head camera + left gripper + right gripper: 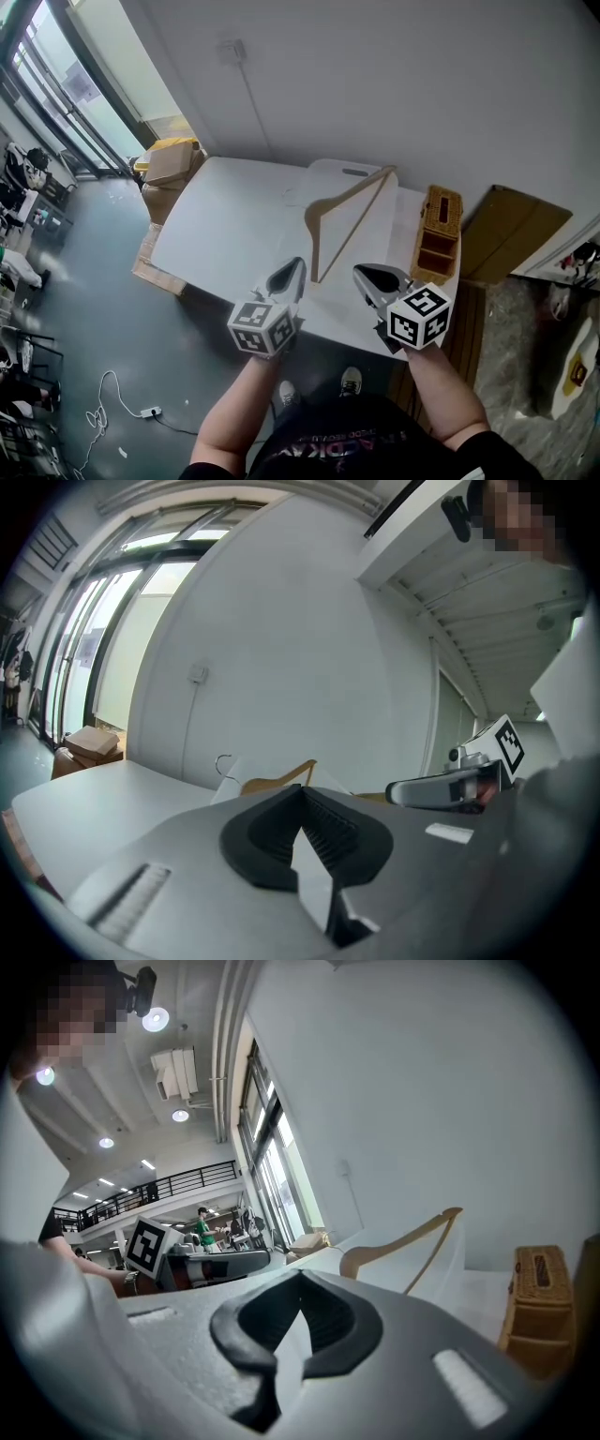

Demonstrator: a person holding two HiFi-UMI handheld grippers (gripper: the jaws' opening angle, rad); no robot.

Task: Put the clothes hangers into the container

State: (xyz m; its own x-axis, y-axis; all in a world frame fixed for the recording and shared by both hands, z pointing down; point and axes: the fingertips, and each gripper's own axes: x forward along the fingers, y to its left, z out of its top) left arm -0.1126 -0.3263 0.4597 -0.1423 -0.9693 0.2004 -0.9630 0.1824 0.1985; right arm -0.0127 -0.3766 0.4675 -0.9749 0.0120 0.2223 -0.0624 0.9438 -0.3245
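A wooden clothes hanger point(352, 202) leans tilted inside a translucent white container point(342, 172) at the back of the white table point(225, 225). In the left gripper view the hanger point(277, 778) shows just over the jaws, and in the right gripper view it point(412, 1238) stands against the container wall point(455, 1265). My left gripper point(292, 272) hovers over the table's near edge, left of the hanger's lower end, shut and holding nothing. My right gripper point(370, 277) is level with it, just to the right, also shut on nothing. Neither touches the hanger.
A brown wicker basket point(438, 234) stands on the table's right end, beside the container. Cardboard boxes point(169, 164) are stacked off the far left corner. A flat cardboard sheet point(511, 230) leans on the wall at right. A cable point(112, 394) lies on the floor at left.
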